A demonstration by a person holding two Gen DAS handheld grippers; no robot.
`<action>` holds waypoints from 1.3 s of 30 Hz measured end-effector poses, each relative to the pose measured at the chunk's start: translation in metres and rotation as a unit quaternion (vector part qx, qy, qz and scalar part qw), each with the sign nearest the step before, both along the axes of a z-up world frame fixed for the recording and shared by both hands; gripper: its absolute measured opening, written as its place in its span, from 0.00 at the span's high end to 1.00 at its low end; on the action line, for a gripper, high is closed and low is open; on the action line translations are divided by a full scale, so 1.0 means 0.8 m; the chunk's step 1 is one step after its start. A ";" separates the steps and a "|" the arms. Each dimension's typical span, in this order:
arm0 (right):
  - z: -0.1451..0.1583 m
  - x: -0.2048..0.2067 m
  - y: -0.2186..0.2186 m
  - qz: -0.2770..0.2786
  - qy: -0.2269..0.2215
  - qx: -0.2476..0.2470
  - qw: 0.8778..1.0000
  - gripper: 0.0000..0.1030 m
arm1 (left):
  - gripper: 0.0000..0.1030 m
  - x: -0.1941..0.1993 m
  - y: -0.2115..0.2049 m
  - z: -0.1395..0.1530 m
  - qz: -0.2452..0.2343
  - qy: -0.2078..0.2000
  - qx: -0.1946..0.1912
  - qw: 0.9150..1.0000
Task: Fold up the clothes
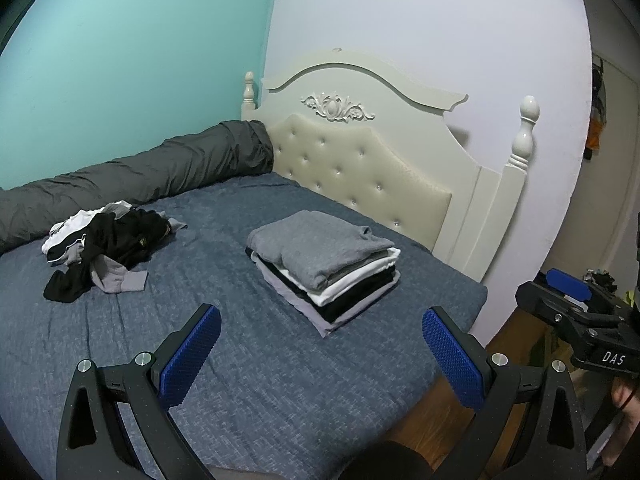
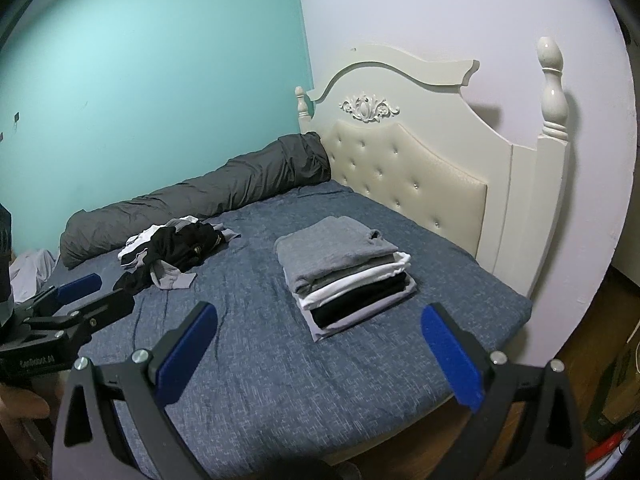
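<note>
Left tongs [image 1: 322, 346]: blue-padded fingers [image 1: 192, 356] spread wide apart, nothing between them. They hang above the near part of the bed [image 1: 280, 392], not touching the cover. Seen from the right wrist view, the same tongs [image 2: 86, 296] sit at the left edge of frame, over the near left side of the bed, side-on.

Right tongs [image 2: 318, 344]: fingers [image 2: 452, 356] also wide apart, empty, above the near edge of the bed [image 2: 260, 380]. In the left wrist view they [image 1: 568, 292] appear at the far right, beyond the bed's side, over the wooden floor [image 1: 432, 412]. Part of a hand [image 1: 626, 404] shows below them.

Folded stack [image 1: 324, 268]: on the bed ahead of both tongs, toward the headboard [image 1: 360, 160] side. Grey garment on top, then white, black and pale grey layers beneath. Edges roughly squared, stack well apart from both tongs. Same stack in the right view [image 2: 344, 268].

Unfolded pile [image 1: 104, 244]: crumpled black, white and grey garments, left of the stack and well apart from it, near the rolled dark grey duvet [image 1: 132, 184]. Right view confirms [image 2: 176, 252].

Duvet runs along the teal wall [image 1: 120, 60] to the headboard. Bed cover is blue-grey, lightly wrinkled. A pale cloth [image 2: 32, 268] lies at the far left end of the duvet in the right view.
</note>
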State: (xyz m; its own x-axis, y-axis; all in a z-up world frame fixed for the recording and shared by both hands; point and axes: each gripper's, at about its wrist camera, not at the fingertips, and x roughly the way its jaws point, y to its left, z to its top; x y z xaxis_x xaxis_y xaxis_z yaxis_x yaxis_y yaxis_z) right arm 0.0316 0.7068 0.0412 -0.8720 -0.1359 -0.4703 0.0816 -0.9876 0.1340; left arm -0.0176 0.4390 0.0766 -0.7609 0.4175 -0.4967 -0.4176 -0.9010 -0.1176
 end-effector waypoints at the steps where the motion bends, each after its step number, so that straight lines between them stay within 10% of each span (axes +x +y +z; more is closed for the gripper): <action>1: -0.001 0.000 0.000 -0.001 0.000 0.000 1.000 0.01 | 0.00 0.000 0.000 -0.001 0.000 0.000 0.000 1.000; 39: -0.025 -0.011 0.000 -0.006 -0.022 0.000 1.000 0.01 | 0.00 -0.005 -0.002 -0.016 0.001 -0.022 0.011 1.000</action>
State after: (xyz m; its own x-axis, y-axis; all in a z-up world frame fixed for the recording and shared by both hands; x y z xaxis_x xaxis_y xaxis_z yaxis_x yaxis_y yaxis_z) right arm 0.0230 0.7065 0.0212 -0.8520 -0.1250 -0.5084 0.0632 -0.9886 0.1370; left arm -0.0214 0.4374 0.0638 -0.7398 0.4264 -0.5205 -0.4092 -0.8992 -0.1550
